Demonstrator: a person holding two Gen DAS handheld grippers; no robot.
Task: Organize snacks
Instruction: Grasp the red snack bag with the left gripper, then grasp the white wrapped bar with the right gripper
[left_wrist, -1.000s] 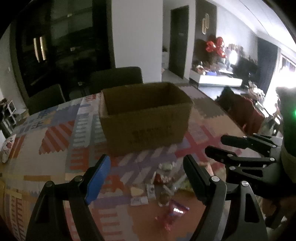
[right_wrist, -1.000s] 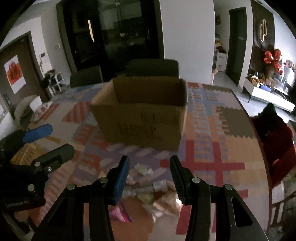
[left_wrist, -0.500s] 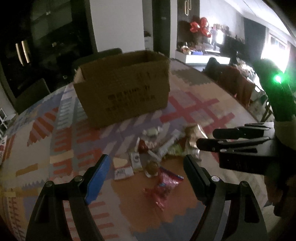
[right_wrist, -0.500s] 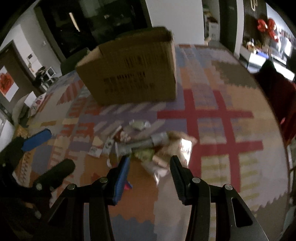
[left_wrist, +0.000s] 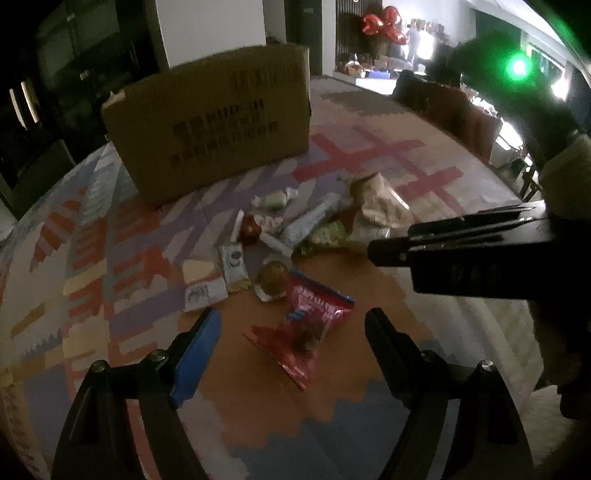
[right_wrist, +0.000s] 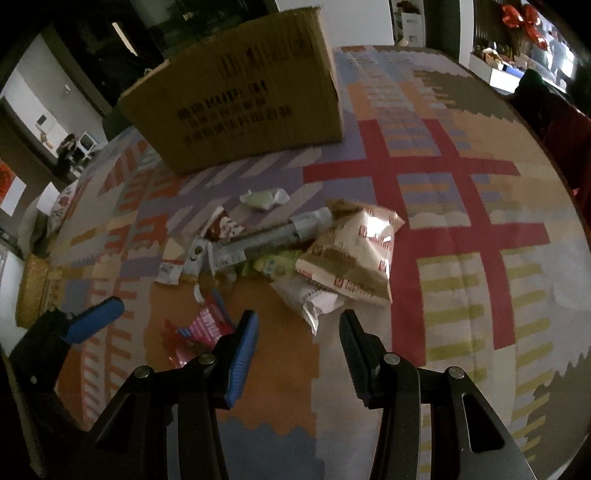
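I read this as the very start: every snack I can see lies loose on the patterned worktop, and none is lifted yet. Whether the single cardboard box at the far side holds anything I cannot tell, since only its outer wall shows.

My left claw is spread wide and has just narrowed a little, with nothing pinched; the red packet lies on the worktop below the gap. My right claw is part-spread and empty, and its line runs toward the white wrapper at the near edge of the pile.

Counting the heap just near of the box: one large tan bag, one long grey tube pack, one green-filled candy, one green pouch, one round gold sweet, and several small sachets to the left that I can't count cleanly. All of it is left to move.
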